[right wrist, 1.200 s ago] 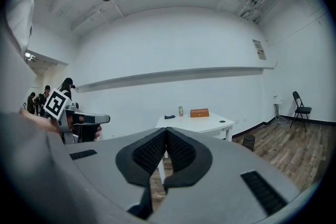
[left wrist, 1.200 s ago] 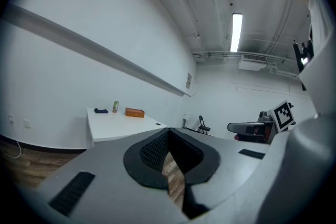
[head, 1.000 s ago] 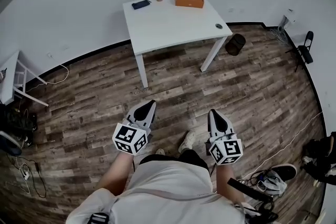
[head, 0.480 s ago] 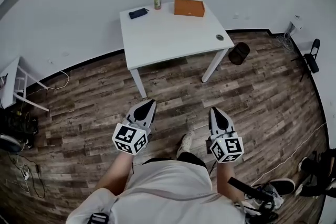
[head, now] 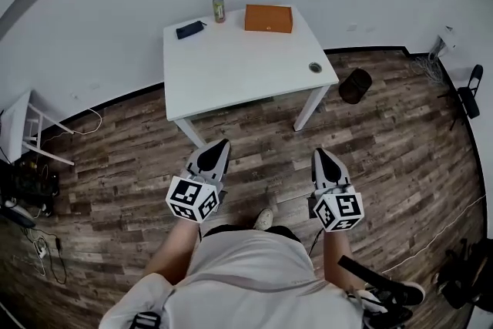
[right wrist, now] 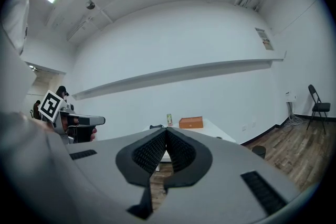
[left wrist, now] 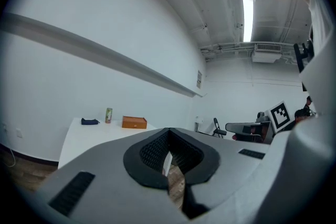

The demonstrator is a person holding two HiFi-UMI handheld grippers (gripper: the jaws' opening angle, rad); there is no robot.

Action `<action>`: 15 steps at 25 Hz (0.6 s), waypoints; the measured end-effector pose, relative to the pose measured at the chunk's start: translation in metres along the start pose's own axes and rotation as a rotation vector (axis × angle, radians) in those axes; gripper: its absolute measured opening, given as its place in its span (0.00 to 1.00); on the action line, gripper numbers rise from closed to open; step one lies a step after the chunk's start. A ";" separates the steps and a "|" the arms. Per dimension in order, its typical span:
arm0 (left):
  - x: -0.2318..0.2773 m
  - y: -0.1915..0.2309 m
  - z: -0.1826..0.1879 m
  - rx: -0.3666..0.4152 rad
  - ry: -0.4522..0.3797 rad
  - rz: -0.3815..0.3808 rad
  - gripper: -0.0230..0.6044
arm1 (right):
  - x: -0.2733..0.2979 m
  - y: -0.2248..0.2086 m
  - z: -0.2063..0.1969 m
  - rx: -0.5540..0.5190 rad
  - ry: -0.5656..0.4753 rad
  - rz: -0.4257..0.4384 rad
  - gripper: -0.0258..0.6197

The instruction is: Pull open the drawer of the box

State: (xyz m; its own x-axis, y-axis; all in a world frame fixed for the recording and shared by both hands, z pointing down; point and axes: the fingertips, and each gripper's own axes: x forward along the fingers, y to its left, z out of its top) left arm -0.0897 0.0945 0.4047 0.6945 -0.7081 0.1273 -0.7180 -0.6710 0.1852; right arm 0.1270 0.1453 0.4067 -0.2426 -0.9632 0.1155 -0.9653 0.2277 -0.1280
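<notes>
**Both claws shut and empty; box far off on the bench**

- Left claw (head: 216, 149): jaws pressed together at the tips, nothing between the ribbed pads. Held low in front of the person's body, pointing to 12 o'clock.
- Right claw (head: 322, 156): the same, closed on nothing and parallel to the left one, at 3 o'clock from it.
- Below both: brown wood-plank floor (head: 385, 142). Neither claw is near the bench.
- Ahead at 12 o'clock: white rectangular bench (head: 239, 65) against the wall.
- Task's thing: small flat orange rectangular box (head: 269, 18), resting near the far edge of the bench top, toward its 1 o'clock corner. The drawer looks shut.
- At 9 o'clock from the box: green upright can (head: 219, 9), close by but apart. Further round toward 8 o'clock: dark flat pouch (head: 189, 29).
- On the floor at 3 o'clock from the bench: black round bin (head: 355, 85).

Handling, as a judgement:
- The box looks rigid and light, and the bench top smooth. A pull on the drawer would likely drag the whole box along.
- Best to brace the body with one claw, on the top or against the back.
- The other claw should take the drawer front at whatever knob or lip it has. That detail is too small to make out from here.
- Pull straight and level, since a skewed pull could jam a small drawer.
</notes>
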 end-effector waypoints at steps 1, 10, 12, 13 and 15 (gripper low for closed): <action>0.011 -0.004 0.002 0.004 -0.001 0.005 0.05 | 0.004 -0.012 0.003 0.000 -0.003 0.006 0.04; 0.078 -0.022 0.010 0.052 0.021 0.016 0.05 | 0.033 -0.081 0.001 0.062 0.019 0.011 0.04; 0.090 -0.020 0.013 0.054 0.018 0.012 0.05 | 0.043 -0.087 -0.004 0.067 0.031 0.019 0.04; 0.094 -0.017 0.013 0.049 0.016 0.011 0.05 | 0.048 -0.088 -0.005 0.065 0.034 0.025 0.04; 0.103 -0.010 0.012 0.042 0.013 0.014 0.05 | 0.059 -0.090 -0.006 0.057 0.034 0.036 0.04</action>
State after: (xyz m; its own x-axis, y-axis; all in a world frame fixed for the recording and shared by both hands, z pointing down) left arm -0.0115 0.0253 0.4041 0.6848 -0.7147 0.1420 -0.7287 -0.6699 0.1423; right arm 0.1990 0.0692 0.4313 -0.2810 -0.9489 0.1433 -0.9490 0.2526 -0.1885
